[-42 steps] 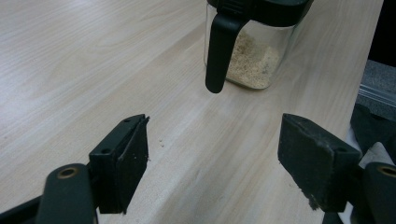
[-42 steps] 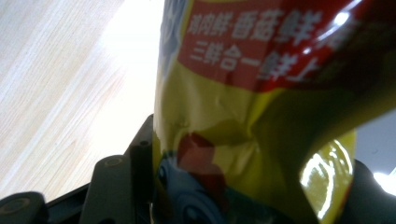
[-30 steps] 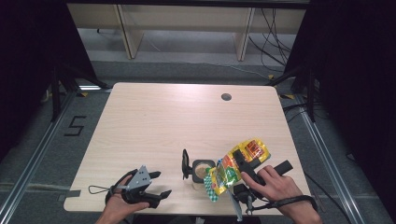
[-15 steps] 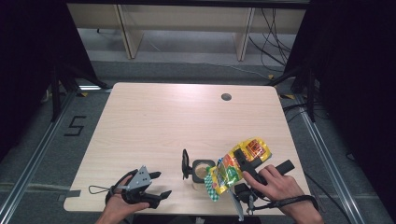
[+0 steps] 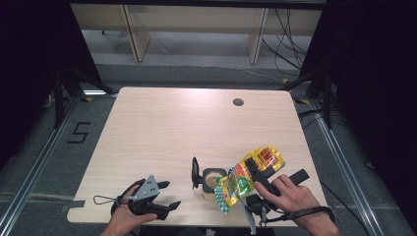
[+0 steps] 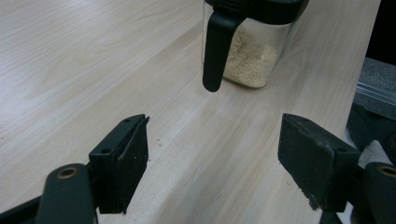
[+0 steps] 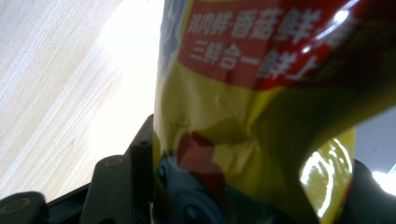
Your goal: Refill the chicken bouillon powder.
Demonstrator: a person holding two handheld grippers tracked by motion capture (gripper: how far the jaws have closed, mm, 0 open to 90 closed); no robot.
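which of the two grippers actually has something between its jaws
The right gripper: its jaws clamp the yellow seasoning packet, tilted over the open glass jar. The left gripper sits apart at the table's near edge, jaws wide with nothing between them.

surface: pale wood bench (image 5: 162, 132) | on it: lidded glass jar (image 5: 211, 180) of beige granules, near front edge

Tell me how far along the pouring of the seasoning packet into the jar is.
Done: the jar stands with its lid flipped open and beige granules inside. In hand: the right gripper clamps the yellow packet, tilted with its low end at the jar's mouth. The left gripper rests open nearby. Left: emptying the packet, setting it down, closing the lid.
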